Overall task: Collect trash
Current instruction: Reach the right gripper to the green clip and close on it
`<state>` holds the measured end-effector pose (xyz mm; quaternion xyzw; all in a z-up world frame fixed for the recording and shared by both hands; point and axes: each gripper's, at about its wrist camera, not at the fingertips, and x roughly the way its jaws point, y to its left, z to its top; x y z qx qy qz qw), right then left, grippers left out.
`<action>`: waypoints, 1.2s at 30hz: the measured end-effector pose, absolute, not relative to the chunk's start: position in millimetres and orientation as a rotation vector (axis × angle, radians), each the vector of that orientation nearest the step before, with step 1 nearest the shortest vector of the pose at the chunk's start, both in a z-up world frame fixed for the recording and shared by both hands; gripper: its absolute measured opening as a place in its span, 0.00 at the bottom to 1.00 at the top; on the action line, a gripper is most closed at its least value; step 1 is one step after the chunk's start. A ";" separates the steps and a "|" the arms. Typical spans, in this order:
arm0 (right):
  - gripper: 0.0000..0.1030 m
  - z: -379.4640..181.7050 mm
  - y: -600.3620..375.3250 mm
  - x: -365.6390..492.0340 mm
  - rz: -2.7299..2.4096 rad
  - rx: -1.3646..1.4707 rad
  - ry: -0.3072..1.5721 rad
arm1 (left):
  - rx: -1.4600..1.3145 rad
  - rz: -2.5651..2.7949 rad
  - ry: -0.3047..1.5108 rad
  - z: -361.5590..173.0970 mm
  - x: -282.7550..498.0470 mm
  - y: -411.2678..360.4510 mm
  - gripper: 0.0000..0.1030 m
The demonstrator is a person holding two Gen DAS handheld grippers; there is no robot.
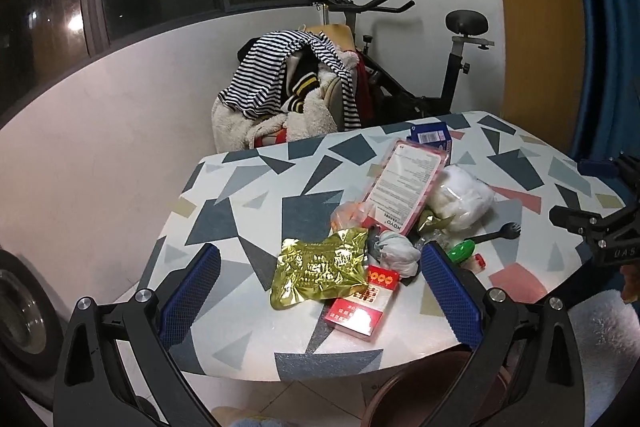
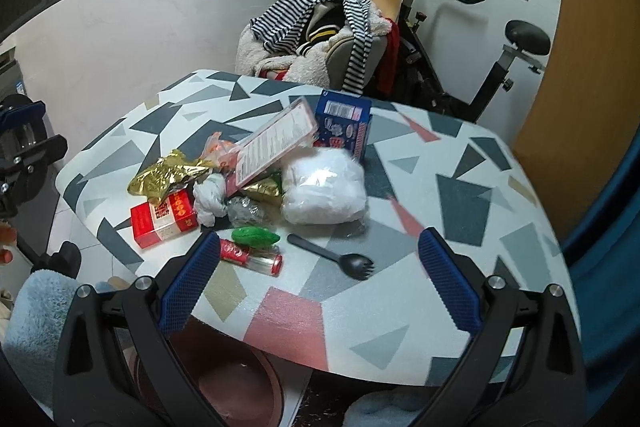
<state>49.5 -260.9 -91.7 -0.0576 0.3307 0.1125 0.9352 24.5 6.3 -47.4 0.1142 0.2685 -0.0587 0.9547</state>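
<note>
A heap of trash lies on the patterned table [image 1: 248, 203] [image 2: 472, 203]: a gold foil pouch [image 1: 318, 273] [image 2: 166, 177], a red and white carton [image 1: 362, 303] [image 2: 164, 221], a pink flat package [image 1: 406, 183] [image 2: 276, 145], a white plastic bag [image 1: 464, 201] [image 2: 324, 187], crumpled tissue [image 1: 396, 253] [image 2: 210, 197], a green capsule [image 1: 462, 251] [image 2: 256, 237], a black spork [image 1: 500, 233] [image 2: 340, 259] and a blue box [image 1: 430, 137] [image 2: 344, 127]. My left gripper [image 1: 320, 291] stands open around the pouch and carton. My right gripper [image 2: 316, 277] is open above the spork.
A brownish bin [image 1: 424, 387] [image 2: 236, 391] sits on the floor under the table's near edge. Behind the table stands a chair piled with clothes [image 1: 296, 87] [image 2: 320, 31] and an exercise bike [image 1: 452, 67] [image 2: 488, 67]. A fluffy light-blue sleeve [image 2: 36, 315] shows at the left.
</note>
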 end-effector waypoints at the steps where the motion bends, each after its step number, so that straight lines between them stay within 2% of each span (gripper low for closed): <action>1: 0.95 -95.8 -260.9 50.8 0.245 -0.109 0.684 | 0.236 -0.120 0.546 -50.3 25.2 7.9 0.95; 7: 0.95 -120.7 -257.2 57.8 0.287 -0.072 0.720 | 0.223 -0.125 0.594 -70.7 33.1 24.0 0.95; 16: 0.95 -168.4 -242.3 83.8 0.271 -0.063 0.879 | 0.106 -0.149 0.728 -108.0 50.2 36.9 0.95; 20: 0.94 -175.5 -241.8 98.3 0.288 0.015 0.870 | 0.103 -0.114 0.762 -118.8 54.6 39.5 0.95; 21: 0.92 -176.8 -241.9 104.1 0.307 0.052 0.867 | 0.102 -0.111 0.766 -120.3 55.8 40.5 0.95; 22: 0.81 -178.8 -241.1 109.5 0.332 0.085 0.867 | 0.099 -0.108 0.768 -121.4 56.4 41.7 0.95; 23: 0.76 -182.0 -240.6 116.3 0.356 0.125 0.876 | 0.094 -0.105 0.768 -121.9 56.9 43.4 0.95; 29: 0.68 -199.4 -222.6 143.6 0.398 0.221 0.938 | 0.040 -0.095 0.785 -124.0 58.7 53.9 0.95; 30: 0.61 -200.3 -221.4 144.8 0.399 0.226 0.944 | 0.031 -0.093 0.788 -124.4 59.2 55.4 0.95; 31: 0.43 -201.5 -220.7 146.1 0.401 0.230 0.946 | 0.014 -0.093 0.795 -125.2 59.5 56.9 0.95; 36: 0.43 -179.7 -220.5 131.7 0.416 0.212 0.850 | -0.016 -0.112 0.808 -128.6 61.7 56.3 0.94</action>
